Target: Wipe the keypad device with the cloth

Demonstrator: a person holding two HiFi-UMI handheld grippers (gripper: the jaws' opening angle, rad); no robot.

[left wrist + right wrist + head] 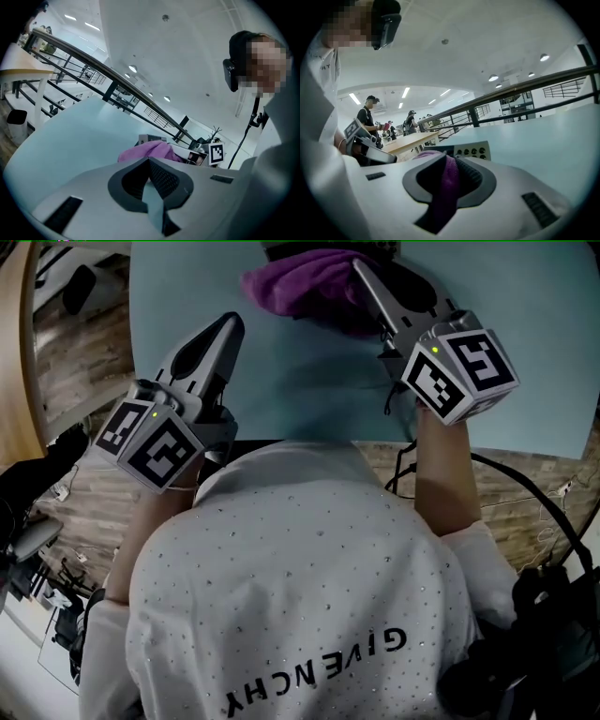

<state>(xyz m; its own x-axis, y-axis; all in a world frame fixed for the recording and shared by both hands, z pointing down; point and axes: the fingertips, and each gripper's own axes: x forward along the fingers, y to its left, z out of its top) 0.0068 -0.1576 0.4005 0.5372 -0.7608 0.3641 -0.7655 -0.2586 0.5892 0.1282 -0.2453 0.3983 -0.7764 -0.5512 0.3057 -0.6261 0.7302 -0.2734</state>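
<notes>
A purple cloth (298, 282) lies bunched at the far side of the pale blue table (309, 381). My right gripper (359, 268) reaches into the cloth's right end and is shut on a fold of it; purple fabric fills the gap between the jaws in the right gripper view (445, 161). Just beyond the cloth (426, 153) stands the keypad device (471, 151), a pale box with a row of round dark buttons. My left gripper (232, 326) hovers over bare table to the left and nearer me, shut and holding nothing. From it, the cloth (147, 151) and the device (149, 139) lie ahead.
The table's front edge (525, 448) runs just before the person's body, and black cables (525, 488) hang at the right. A wooden floor (75, 352) shows at the left. Behind are a railing (520, 89) and people at a wooden table (412, 138).
</notes>
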